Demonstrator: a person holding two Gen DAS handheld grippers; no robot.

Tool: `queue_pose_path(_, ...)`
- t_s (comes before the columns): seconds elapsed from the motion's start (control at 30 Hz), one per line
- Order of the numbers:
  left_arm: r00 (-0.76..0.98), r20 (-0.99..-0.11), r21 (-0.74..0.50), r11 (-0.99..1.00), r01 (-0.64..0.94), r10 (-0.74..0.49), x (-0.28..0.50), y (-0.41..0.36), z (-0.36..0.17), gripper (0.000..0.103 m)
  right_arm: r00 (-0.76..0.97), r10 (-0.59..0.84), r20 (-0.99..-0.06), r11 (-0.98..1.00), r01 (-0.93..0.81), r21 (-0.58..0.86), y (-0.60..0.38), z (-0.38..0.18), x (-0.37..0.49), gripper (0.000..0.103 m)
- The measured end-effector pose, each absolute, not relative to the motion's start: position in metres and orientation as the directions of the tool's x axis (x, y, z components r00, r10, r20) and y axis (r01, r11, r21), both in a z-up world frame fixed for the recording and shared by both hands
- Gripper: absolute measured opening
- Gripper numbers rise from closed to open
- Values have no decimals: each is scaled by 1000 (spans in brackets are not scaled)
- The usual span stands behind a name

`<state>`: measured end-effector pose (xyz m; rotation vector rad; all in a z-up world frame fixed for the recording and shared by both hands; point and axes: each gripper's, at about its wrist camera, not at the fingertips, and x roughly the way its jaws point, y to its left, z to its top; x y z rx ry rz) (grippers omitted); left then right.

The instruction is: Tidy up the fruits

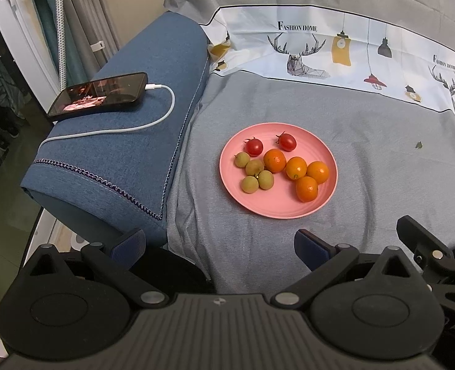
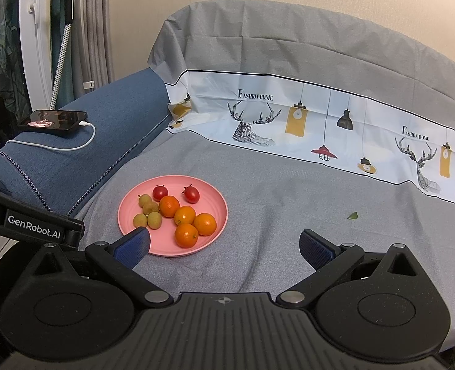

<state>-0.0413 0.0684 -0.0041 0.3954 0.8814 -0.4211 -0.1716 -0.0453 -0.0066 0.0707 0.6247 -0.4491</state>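
A grey cloth (image 2: 289,209) covers the sofa seat, and a pink plate (image 2: 215,228) sits on it near the blue armrest (image 1: 128,160). On the plate lie four oranges (image 1: 295,168), four longans (image 1: 254,167) and two cherry tomatoes (image 1: 253,146). The left gripper (image 1: 219,248) and right gripper (image 2: 224,245) both gape wide, empty, just short of the plate.

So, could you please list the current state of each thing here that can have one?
left hand-held gripper: open, holding nothing.
right hand-held gripper: open, holding nothing.
pink plate: flat on the grey cloth, loaded with fruit.
cherry tomatoes: two, on the plate.
orange fruits: four, clustered on the plate.
green-brown fruits: four, clustered on the plate.
phone: screen lit, cable plugged in.
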Motion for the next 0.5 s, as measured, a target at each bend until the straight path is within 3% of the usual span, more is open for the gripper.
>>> queue_pose_path(0.5, 566, -803, 159, 848, 505, -187, -42, 68, -4, 103, 717, -407, -566, 892, 446, -75, -45, -5, -172, 102)
